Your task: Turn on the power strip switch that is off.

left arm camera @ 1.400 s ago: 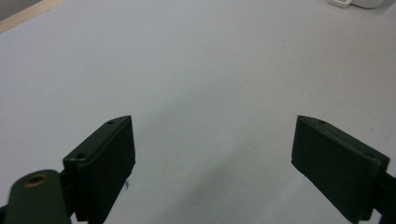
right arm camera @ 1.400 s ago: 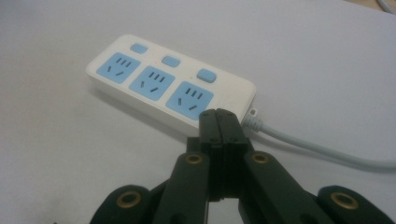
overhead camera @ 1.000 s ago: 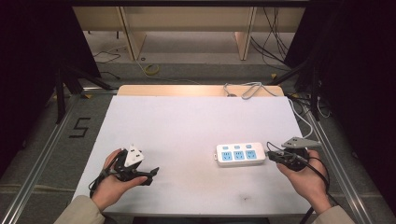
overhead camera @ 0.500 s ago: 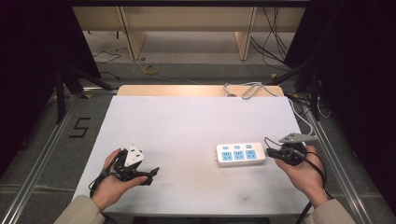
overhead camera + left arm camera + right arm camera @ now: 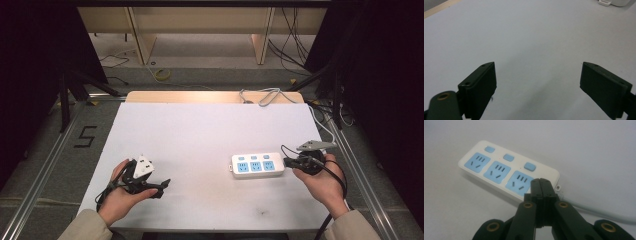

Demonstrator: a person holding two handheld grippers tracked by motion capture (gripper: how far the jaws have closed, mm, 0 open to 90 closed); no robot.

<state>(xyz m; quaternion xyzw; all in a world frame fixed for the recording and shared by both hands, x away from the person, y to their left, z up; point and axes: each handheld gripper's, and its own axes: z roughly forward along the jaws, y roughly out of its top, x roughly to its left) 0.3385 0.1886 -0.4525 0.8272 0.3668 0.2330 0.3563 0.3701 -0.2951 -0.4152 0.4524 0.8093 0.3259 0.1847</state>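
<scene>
Right gripper view: power strip just beyond closed right tongs.

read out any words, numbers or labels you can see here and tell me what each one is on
"5": a black mark on the floor left of the table.
Power strip: no lettering readable in the high view or the right gripper view; just blue sockets and buttons.
Nothing else legible.

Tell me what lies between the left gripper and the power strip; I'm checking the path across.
Only bare white tabletop lies between the left gripper and the power strip, as the high view shows.
</scene>
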